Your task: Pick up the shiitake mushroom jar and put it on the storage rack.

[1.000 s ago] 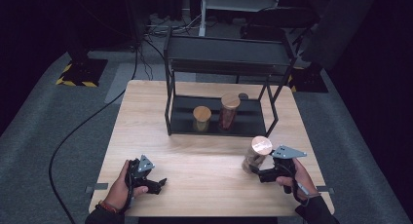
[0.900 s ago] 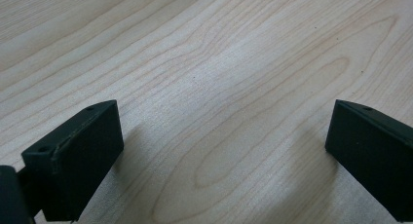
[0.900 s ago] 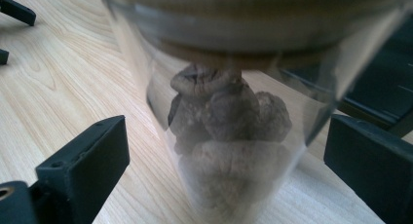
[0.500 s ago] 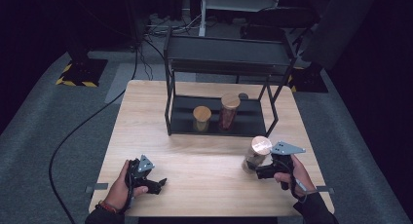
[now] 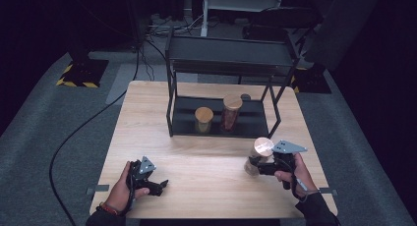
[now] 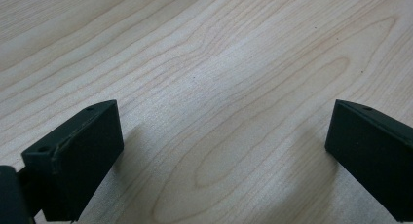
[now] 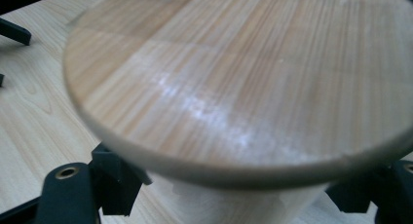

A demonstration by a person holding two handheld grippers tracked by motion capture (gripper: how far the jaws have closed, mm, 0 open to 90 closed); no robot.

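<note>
Jar (image 5: pixel 259 156) with a wooden lid stands near the bench's (image 5: pixel 206 152) right edge in the high view, the right gripper (image 5: pixel 255 166) closed on its body, its jaws having just been closing. Two more jars (image 5: pixel 203 119) wait on the black rack (image 5: pixel 231 54), likely its destination. The left gripper (image 5: pixel 160 185) rests idle on the bench.

Left gripper view: jaws wide apart over bare wood.

Right gripper view: the lid (image 7: pixel 243 78) looms large, jaws clamping the glass below for a lift.

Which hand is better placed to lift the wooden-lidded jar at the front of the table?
The right. Its tongs have just been closing and now sit either side of the jar, seemingly gripping under its lid. The left tongs rest open over bare table, far off to the left.
</note>
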